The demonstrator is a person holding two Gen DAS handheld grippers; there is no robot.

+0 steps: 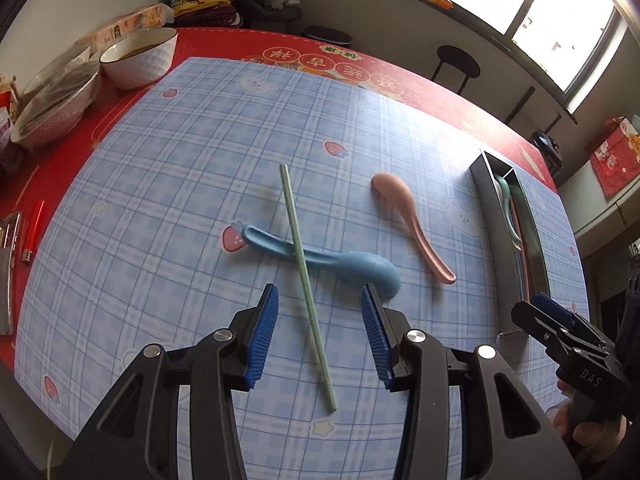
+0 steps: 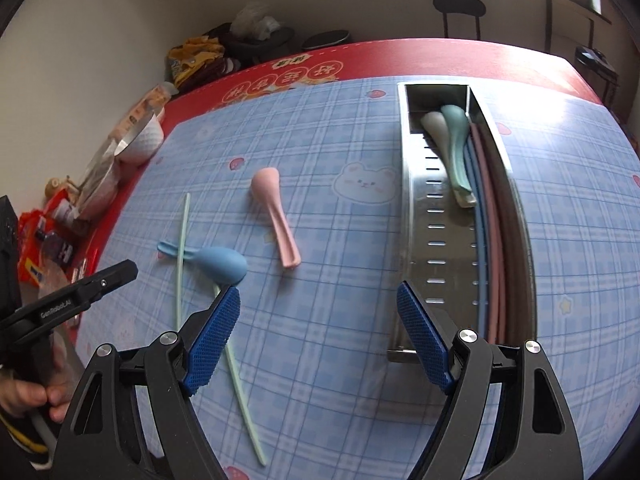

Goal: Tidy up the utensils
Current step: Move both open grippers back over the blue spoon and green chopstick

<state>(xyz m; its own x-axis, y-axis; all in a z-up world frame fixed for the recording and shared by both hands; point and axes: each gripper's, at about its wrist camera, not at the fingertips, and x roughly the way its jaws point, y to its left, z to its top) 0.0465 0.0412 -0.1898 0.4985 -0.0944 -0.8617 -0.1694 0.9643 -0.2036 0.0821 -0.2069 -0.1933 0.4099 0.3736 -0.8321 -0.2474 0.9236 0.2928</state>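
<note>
Between the parted pads of the left gripper (image 1: 320,300) runs a green chopstick (image 1: 306,276), untouched, lying across a blue spoon (image 1: 340,262) on the checked mat (image 1: 180,160). Beyond lies a pink spoon (image 1: 412,220). Right gripper (image 2: 318,308) gapes wide over bare mat, empty, just beside the steel tray (image 2: 434,216), which holds two pale spoons (image 2: 452,140) and chopsticks (image 2: 490,216).

Each black hand-held gripper (image 1: 320,300) has ribbed blue pads (image 1: 264,336) and silver screws (image 1: 223,335).
</note>
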